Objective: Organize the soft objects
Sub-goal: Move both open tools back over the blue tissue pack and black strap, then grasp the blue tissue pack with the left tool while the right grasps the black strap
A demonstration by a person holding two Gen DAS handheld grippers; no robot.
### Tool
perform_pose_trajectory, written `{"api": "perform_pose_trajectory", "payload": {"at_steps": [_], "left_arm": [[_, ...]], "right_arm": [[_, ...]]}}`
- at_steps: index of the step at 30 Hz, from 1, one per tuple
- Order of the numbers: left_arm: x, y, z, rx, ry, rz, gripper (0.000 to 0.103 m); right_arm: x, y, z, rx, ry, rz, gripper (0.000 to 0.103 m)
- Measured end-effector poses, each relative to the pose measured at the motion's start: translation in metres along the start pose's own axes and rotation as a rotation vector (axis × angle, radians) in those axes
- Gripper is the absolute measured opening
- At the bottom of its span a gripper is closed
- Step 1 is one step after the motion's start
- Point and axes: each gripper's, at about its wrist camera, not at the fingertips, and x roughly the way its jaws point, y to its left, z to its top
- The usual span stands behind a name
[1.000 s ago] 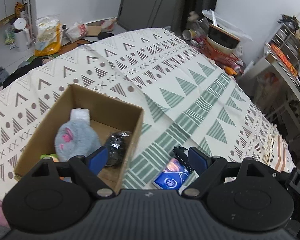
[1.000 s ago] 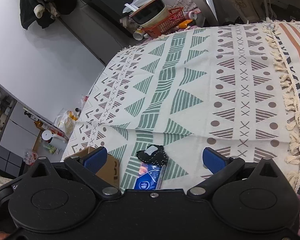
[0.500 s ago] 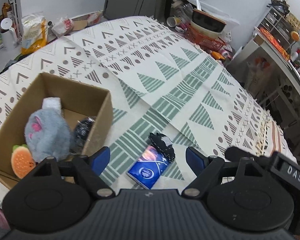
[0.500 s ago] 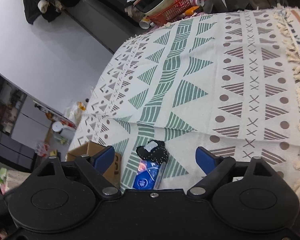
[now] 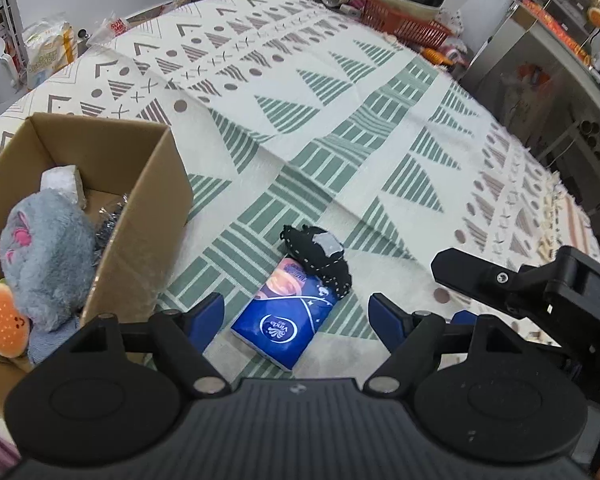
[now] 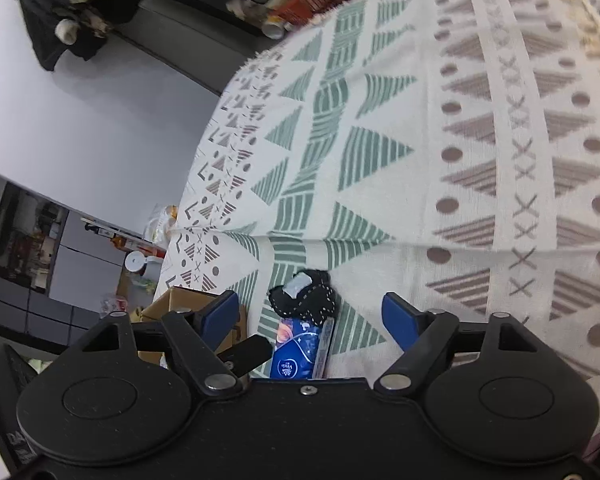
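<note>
A blue tissue pack [image 5: 286, 318] lies on the patterned cloth, with a black stitched fabric piece [image 5: 318, 256] resting on its far end. My left gripper [image 5: 296, 318] is open, its blue pads straddling the pack from just above. To the left stands a cardboard box [image 5: 148, 216] holding a grey plush toy [image 5: 44, 256], an orange burger toy [image 5: 2, 326], a white item and a dark crinkly bag. My right gripper [image 6: 310, 316] is open too, hovering over the same tissue pack [image 6: 298, 354] and black fabric piece [image 6: 304, 296]; its body shows at the right of the left wrist view.
The patterned cloth [image 5: 340, 120] covers a wide bed-like surface with a fringed edge at right. A red basket [image 5: 404, 26] with bowls sits at the far edge. Bags and bottles stand on the floor at far left. Metal shelving stands at right.
My left gripper has swung right from over the box to over the tissue pack. My right gripper has moved closer to the pack and black fabric, coming alongside the left one.
</note>
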Motion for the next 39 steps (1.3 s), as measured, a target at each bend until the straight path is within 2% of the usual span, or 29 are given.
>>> {"api": "perform_pose_trajectory", "payload": {"at_steps": [3,15,20,24,26,33,37,38,39], "left_arm": [[0.013,0.0,-0.001,-0.004,0.016,0.019,0.079],[0.053,-0.003,-0.006,0.01,0.075,0.056,0.079],[0.059,0.005,-0.008,-0.026,0.092,0.062,0.079],[0.061,0.01,-0.007,-0.037,0.095,0.068,0.064],[0.06,0.013,-0.006,-0.053,0.094,0.068,0.061],[0.059,0.017,-0.006,-0.067,0.092,0.054,0.059],[0.059,0.018,-0.006,-0.081,0.083,0.047,0.059],[0.059,0.018,-0.006,-0.076,0.081,0.045,0.059],[0.059,0.017,-0.006,-0.072,0.083,0.047,0.058]], "right_arm": [[0.011,-0.008,0.001,0.037,0.024,-0.02,0.065],[0.044,-0.023,0.007,0.115,0.096,0.013,0.065],[0.062,-0.019,0.009,0.119,0.124,0.022,0.065],[0.072,-0.016,0.008,0.116,0.142,0.018,0.063],[0.076,-0.016,0.009,0.118,0.146,0.014,0.063],[0.089,-0.008,0.007,0.087,0.159,0.019,0.063],[0.098,-0.005,0.005,0.062,0.165,0.012,0.052],[0.099,-0.004,0.005,0.05,0.167,0.005,0.04],[0.101,-0.003,0.004,0.035,0.178,-0.002,0.035]]}}
